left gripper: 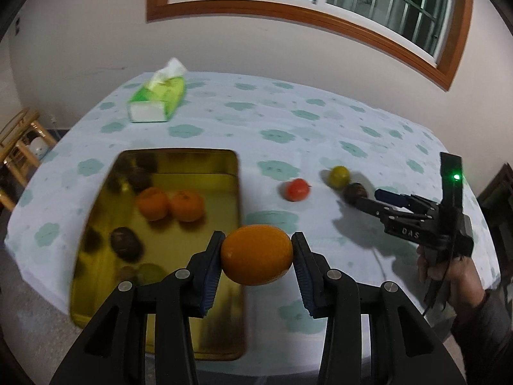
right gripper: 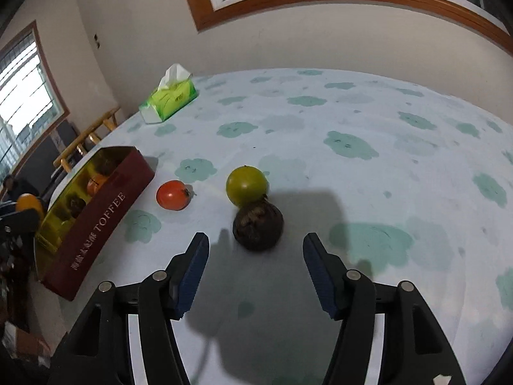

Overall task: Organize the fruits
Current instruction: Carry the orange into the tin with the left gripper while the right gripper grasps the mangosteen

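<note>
**Left gripper carries an orange at the tin's edge**

Left gripper clamps an orange above the near right rim of the gold tin. Inside the tin lie two tangerines and dark, blurred fruits that are hard to identify. Right of the tin, on the tablecloth, sit a tomato, a green fruit and a brown fruit. Right gripper gapes wide before the brown fruit.

Each black tool has blue ribbed pads and silver screws; at right, a bare hand, grey sleeve, white "DAS", green light.
</note>
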Action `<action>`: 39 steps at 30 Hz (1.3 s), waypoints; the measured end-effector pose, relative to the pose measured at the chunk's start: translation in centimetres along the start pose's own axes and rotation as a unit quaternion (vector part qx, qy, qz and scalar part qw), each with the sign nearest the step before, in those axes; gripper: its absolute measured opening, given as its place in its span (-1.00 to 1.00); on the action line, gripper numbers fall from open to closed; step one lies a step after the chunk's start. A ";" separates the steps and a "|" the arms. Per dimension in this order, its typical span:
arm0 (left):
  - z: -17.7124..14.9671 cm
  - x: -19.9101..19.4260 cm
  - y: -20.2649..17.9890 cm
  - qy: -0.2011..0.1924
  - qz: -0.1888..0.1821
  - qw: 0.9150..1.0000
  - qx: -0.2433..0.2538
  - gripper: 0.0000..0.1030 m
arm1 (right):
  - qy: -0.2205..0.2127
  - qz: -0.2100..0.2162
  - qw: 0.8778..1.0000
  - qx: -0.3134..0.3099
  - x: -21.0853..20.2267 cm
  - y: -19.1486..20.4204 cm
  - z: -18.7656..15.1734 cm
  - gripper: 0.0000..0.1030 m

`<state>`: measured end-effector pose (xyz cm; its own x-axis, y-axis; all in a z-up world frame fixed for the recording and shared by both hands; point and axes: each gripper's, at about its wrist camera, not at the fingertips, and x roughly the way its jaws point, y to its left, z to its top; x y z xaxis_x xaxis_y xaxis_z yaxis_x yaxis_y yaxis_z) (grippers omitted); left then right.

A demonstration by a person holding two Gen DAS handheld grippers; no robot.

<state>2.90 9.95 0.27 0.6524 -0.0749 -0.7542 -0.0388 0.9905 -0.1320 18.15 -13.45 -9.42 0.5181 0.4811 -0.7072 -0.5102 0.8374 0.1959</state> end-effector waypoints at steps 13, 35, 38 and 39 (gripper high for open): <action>-3.2 -0.8 5.7 -0.003 0.056 0.998 -0.010 -0.16 | 0.005 -0.022 1.000 -0.014 -1.6 1.7 -2.7 -0.34; -2.6 3.9 5.8 0.004 0.071 0.997 0.014 -0.16 | 0.002 -0.058 0.996 0.061 -4.2 -0.8 -5.9 -0.34; -2.4 4.3 5.6 0.001 0.078 0.997 0.019 -0.16 | 0.003 -0.063 0.996 0.058 -4.2 -0.6 -5.9 -0.33; -2.4 4.3 5.6 0.001 0.079 0.997 0.019 -0.16 | 0.003 -0.063 0.996 0.060 -4.1 -0.6 -6.0 -0.33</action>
<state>3.71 14.91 -5.29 0.6394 0.0824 -0.7645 -0.1120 0.9936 0.0134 12.22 -17.51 -10.66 0.5685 0.3698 -0.7349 -0.3560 0.9159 0.1855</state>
